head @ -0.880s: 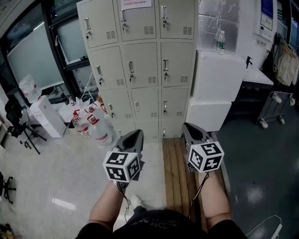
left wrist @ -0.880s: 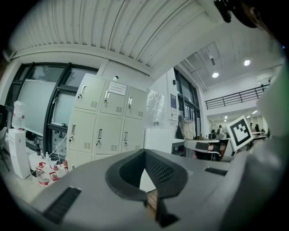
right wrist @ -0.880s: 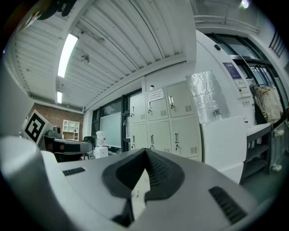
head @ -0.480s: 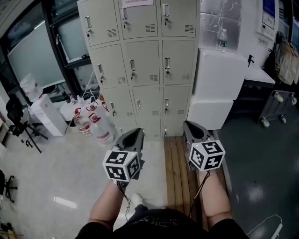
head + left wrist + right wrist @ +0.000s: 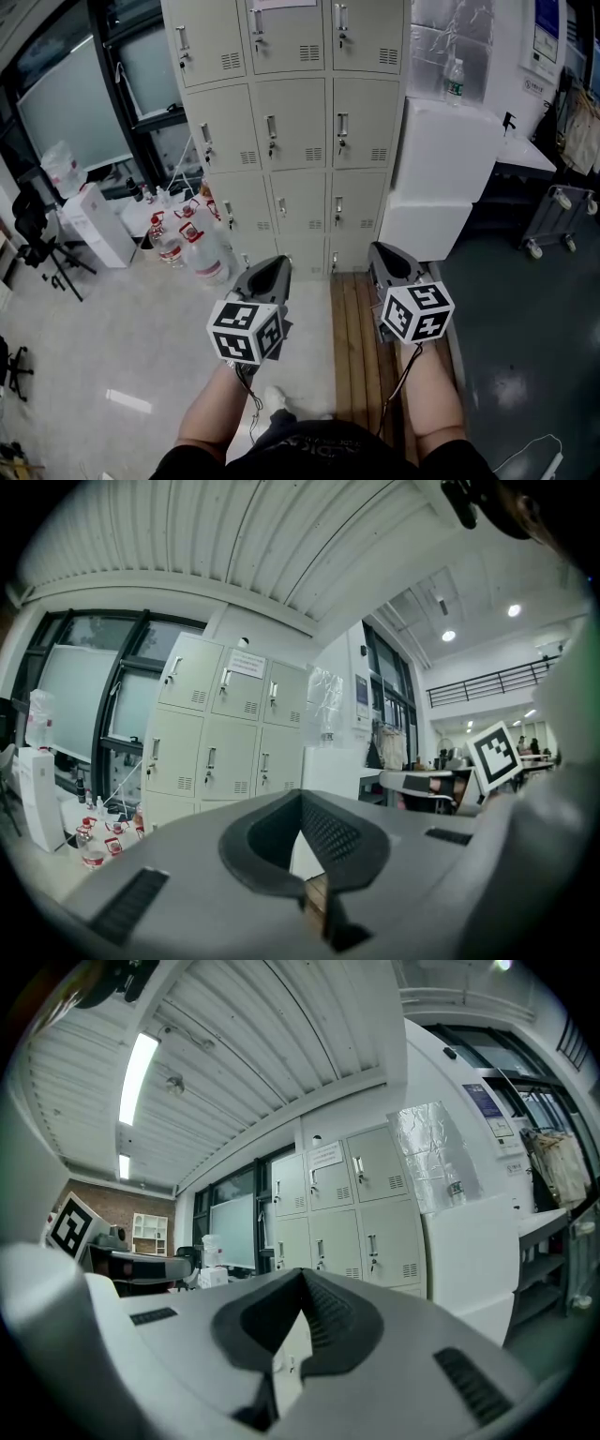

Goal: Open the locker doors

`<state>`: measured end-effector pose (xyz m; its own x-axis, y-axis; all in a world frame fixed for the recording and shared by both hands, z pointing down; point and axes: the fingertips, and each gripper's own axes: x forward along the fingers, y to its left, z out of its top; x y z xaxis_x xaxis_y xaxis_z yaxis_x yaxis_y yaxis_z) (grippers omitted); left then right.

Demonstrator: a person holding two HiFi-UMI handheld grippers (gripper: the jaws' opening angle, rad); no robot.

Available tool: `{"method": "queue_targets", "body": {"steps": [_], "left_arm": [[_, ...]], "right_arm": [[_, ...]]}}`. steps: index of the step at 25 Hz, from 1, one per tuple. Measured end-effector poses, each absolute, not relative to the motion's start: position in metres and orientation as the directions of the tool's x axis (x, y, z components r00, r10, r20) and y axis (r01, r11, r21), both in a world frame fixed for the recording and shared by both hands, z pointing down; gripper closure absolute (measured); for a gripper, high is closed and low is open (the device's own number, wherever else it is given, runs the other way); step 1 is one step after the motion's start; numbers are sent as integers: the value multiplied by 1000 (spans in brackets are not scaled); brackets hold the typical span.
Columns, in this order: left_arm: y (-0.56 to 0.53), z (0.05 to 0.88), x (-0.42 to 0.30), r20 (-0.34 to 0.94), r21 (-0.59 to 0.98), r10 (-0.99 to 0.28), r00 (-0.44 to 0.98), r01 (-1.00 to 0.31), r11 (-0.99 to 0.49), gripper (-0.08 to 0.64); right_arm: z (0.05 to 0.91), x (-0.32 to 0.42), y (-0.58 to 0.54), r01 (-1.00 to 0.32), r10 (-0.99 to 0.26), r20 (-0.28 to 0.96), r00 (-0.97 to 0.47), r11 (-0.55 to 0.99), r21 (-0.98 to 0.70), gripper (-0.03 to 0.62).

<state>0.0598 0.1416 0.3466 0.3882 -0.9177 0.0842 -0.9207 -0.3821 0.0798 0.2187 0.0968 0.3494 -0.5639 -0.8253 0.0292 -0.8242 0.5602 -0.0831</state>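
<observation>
Facing the lockers (image 5: 300,131) now: a beige bank three columns wide, straight ahead at the top of the head view, every door in sight shut, each with a small handle. Both tongs are held level and pointed that way, well short of the doors. Left tongs (image 5: 270,272) pinched together, tips meeting, nothing between them. Right tongs (image 5: 386,258) the same, closed tight and empty. Planks (image 5: 354,347) run along the floor under the right arm toward the bottom row. Jugs (image 5: 202,251) with red caps cluster on the floor left of the lockers. White boxes (image 5: 441,169) are stacked against the right side, with a bottle (image 5: 456,80) standing on top.
</observation>
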Motion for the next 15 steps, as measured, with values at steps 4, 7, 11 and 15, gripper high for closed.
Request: {"method": "queue_targets", "body": {"steps": [4,7,11,15], "left_arm": [[132,345,52,85,81,-918,387,-921,-381,561],[123,342,46,86,77,-915,393,-919,-387,561],[107,340,35,87,65,-908,410,-912,-405,561],[83,337,18,85,62,-900,428,-904,-424,561]], "right_arm": [[346,209,86,-820,-821,31,-570,567,-82,592],[342,202,75,-820,-820,34,-571,567,-83,592],[343,186,56,-821,-821,45,-569,565,-79,592],[338,163,32,-823,-822,47,-567,565,-55,592]]}}
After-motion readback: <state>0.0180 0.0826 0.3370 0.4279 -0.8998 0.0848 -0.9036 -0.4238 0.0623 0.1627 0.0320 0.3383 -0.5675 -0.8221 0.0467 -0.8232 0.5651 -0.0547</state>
